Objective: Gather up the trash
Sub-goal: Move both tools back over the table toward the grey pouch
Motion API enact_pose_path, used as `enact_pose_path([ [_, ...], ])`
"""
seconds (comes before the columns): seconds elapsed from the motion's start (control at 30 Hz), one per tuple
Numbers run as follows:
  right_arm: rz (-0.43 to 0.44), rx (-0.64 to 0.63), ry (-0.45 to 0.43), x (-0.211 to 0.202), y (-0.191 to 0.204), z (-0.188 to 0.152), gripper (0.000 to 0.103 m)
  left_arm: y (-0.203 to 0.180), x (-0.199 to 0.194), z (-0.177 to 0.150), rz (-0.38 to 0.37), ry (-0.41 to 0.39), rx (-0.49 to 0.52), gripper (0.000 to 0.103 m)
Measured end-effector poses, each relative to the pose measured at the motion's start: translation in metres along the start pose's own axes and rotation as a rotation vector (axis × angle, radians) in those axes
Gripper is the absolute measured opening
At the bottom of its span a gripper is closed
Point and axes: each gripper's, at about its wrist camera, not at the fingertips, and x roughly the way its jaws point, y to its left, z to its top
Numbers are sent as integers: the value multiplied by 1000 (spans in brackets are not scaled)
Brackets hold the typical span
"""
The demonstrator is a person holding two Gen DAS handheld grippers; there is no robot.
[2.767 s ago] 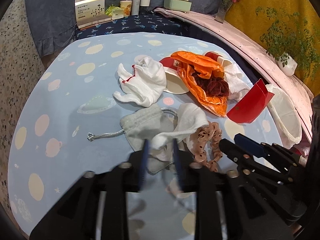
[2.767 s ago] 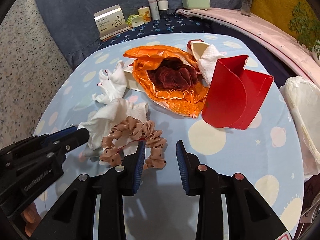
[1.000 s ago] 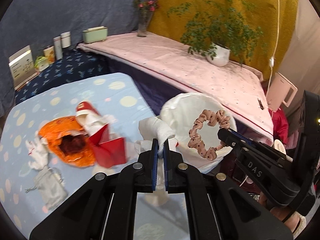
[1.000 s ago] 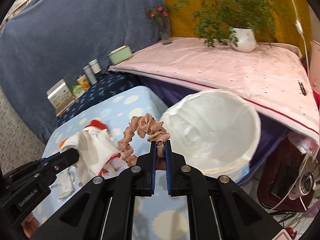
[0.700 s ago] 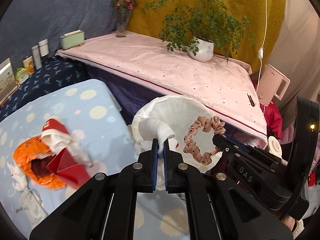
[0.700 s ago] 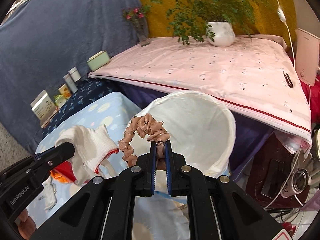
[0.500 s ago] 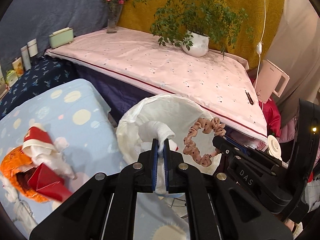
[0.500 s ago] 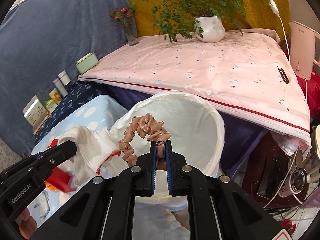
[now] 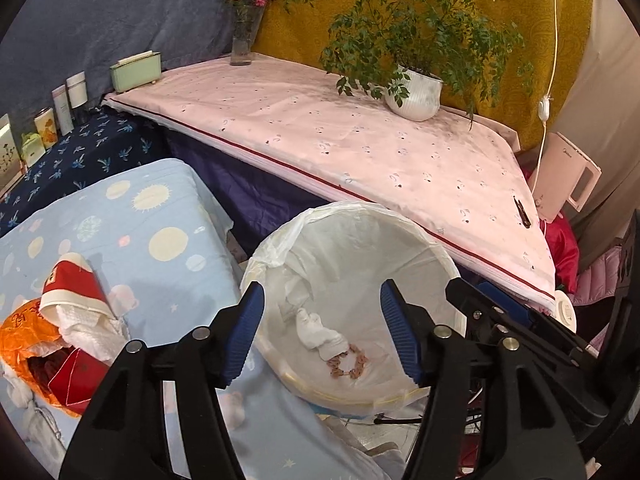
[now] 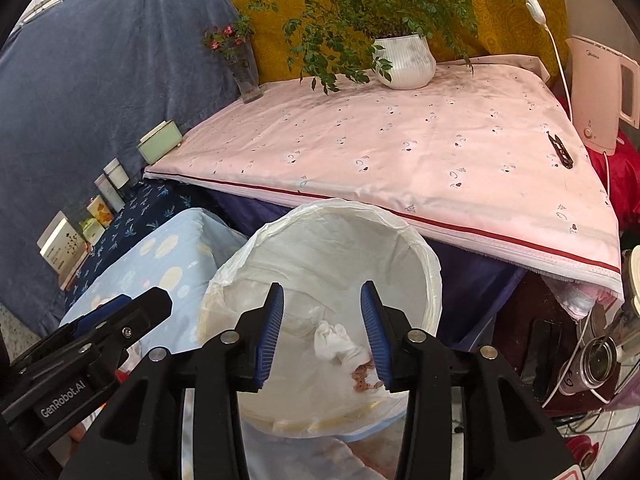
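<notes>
Now both the left gripper and right gripper are held spread above the lined bin, where the white cloth and scrunchie are seen lying together.

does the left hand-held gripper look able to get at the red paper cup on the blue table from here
Probably yes. The left hand-held gripper is open and empty above the bin, and the red paper cup lies uncovered on top of the trash pile with nothing between them.

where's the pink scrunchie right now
In the left wrist view the pink scrunchie lies at the bottom of the white-lined trash bin, right beside the white sock, below the open jaws of both grippers.
</notes>
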Motion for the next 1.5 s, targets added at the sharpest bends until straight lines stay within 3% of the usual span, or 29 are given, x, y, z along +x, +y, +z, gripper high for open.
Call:
enact_pose_path([
  [0.37, 42, -65, 4, -24, 40, -23, 53, 36, -43, -20, 72, -30, -66, 57],
  [0.7, 121, -150, 54, -34, 104, -58, 57, 103, -84, -59, 162, -34, -187, 68],
  [0.9, 161, -205, 86, -34, 142, -80, 57, 147, -104, -83, 228, -26, -255, 69],
  [1.03, 182, -234, 106, -34, 161, -94, 57, 175, -116, -103, 291, -22, -313, 79],
  [1.5, 235, -337, 187, -22, 221, -136, 57, 259, -119, -171, 427, 96, -497, 87],
])
